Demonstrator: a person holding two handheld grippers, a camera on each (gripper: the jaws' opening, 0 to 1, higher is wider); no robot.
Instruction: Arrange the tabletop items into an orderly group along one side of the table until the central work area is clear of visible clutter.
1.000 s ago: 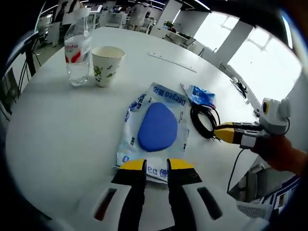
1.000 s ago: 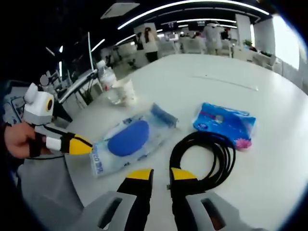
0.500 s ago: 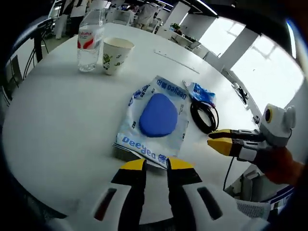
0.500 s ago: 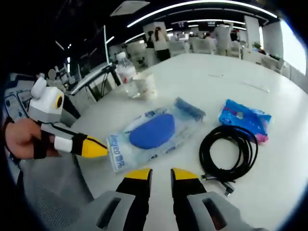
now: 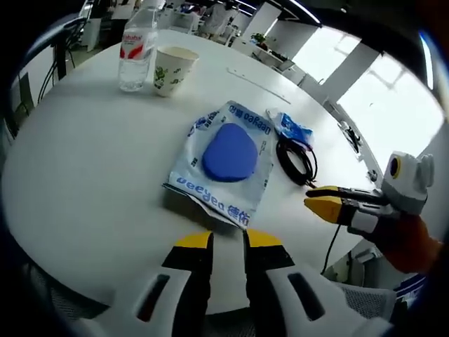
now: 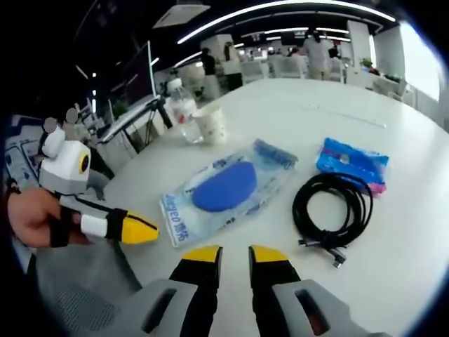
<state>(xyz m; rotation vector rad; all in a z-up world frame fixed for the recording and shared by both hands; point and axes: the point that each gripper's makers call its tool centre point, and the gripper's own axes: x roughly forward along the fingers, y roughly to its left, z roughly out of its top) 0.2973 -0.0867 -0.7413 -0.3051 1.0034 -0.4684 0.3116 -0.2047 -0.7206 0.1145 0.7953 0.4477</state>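
Observation:
A clear plastic bag with a blue oval pad inside [image 5: 228, 154] [image 6: 228, 186] lies mid-table. Right of it are a coiled black cable [image 5: 295, 158] [image 6: 330, 210] and a blue tissue pack [image 5: 291, 130] [image 6: 351, 163]. A water bottle [image 5: 137, 49] [image 6: 181, 109] and a paper cup [image 5: 172, 69] [image 6: 212, 124] stand upright side by side at the far side. My left gripper [image 5: 228, 242] [image 6: 140, 230] hovers short of the bag's near edge, shut and holding nothing. My right gripper [image 6: 235, 256] [image 5: 319, 202] hovers near the table's edge short of the cable, also shut and holding nothing.
The round white table [image 5: 84, 161] has bare surface on the left and near side. A thin pale strip [image 5: 256, 83] [image 6: 344, 116] lies further back. A hand [image 6: 28, 217] holds the left gripper. Office desks, chairs and people stand beyond the table.
Both grippers have drawn back toward the table's near edge, away from the bag and the cable. The items themselves have not moved.

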